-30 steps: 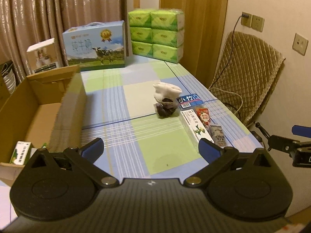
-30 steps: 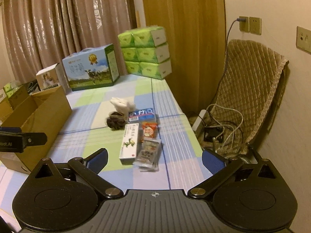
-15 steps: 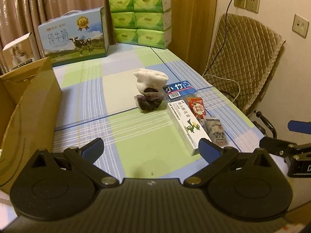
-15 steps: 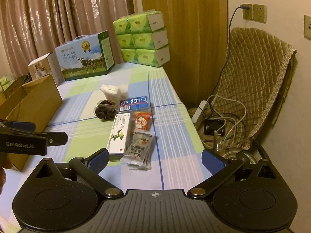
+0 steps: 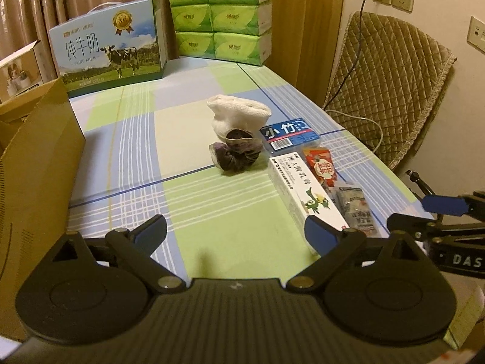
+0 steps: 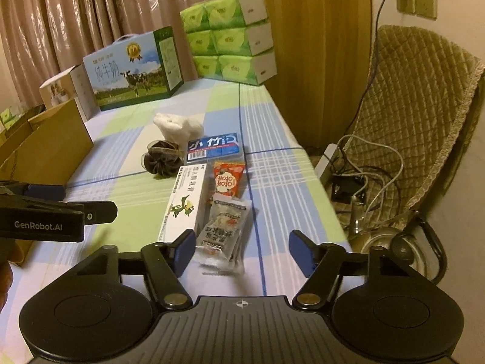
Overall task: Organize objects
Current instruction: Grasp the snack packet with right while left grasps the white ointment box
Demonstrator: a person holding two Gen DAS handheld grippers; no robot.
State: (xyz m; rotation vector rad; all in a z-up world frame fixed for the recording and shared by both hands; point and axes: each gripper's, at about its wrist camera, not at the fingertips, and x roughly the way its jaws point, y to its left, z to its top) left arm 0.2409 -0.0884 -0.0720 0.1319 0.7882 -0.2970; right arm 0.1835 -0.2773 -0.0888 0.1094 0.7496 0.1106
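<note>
I've swung both spread, empty grippers, left (image 5: 235, 230) and right (image 6: 242, 250), nearer the silver snack packet (image 6: 224, 227), so the next pickup looks close.

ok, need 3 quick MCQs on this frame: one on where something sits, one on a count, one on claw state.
1. Where does the dark scrunchie lie?
A. in the cardboard box
B. on the cloth just in front of the white sock
C. on top of the milk carton

2. How many green tissue packs show on the front face of the stack?
A. two
B. four
C. six

3. What state is the right claw in?
A. open, holding nothing
B. shut on the red snack packet
C. shut on the long white box

Answers:
1. B, it rests against the near side of the white sock on the checked tablecloth.
2. C, three rows of two.
3. A, its blue fingers stand wide apart over the grey sachet, gripping nothing.
</note>
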